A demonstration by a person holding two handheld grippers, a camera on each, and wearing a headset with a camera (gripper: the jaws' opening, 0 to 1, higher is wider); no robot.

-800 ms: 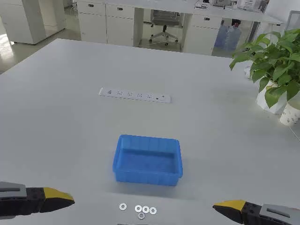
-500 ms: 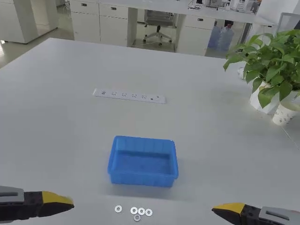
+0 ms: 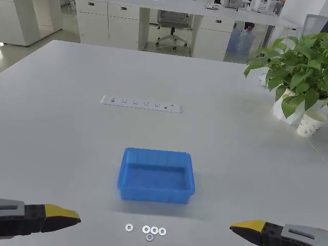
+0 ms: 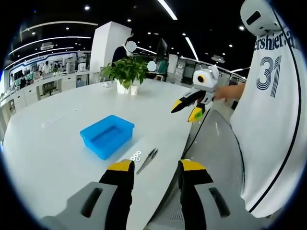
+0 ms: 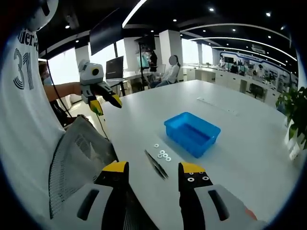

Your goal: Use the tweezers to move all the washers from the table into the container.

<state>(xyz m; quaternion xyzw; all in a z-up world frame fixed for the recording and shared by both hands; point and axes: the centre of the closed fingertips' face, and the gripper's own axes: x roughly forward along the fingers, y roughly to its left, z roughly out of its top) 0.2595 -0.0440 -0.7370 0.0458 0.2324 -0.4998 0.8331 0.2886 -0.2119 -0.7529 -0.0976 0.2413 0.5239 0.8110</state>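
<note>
Hovering pair: left gripper (image 4: 156,167) and right gripper (image 5: 152,167), jaws apart, both empty.
Tweezers (image 4: 147,160): by the tabletop's (image 3: 61,128) front edge, between the grippers, long axis roughly along that edge; neither side clearly nearer.
Washers (image 3: 146,230): just beyond, short of the container (image 3: 155,176).

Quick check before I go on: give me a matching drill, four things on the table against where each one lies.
Things:
1 washers
2 tweezers
3 container
4 power strip

Places:
A beyond the container, toward the far side of the table
B mid-table
C small cluster just in front of the container
D at the near edge, beside the cluster

Pairs: 1-C; 2-D; 3-B; 4-A
</note>
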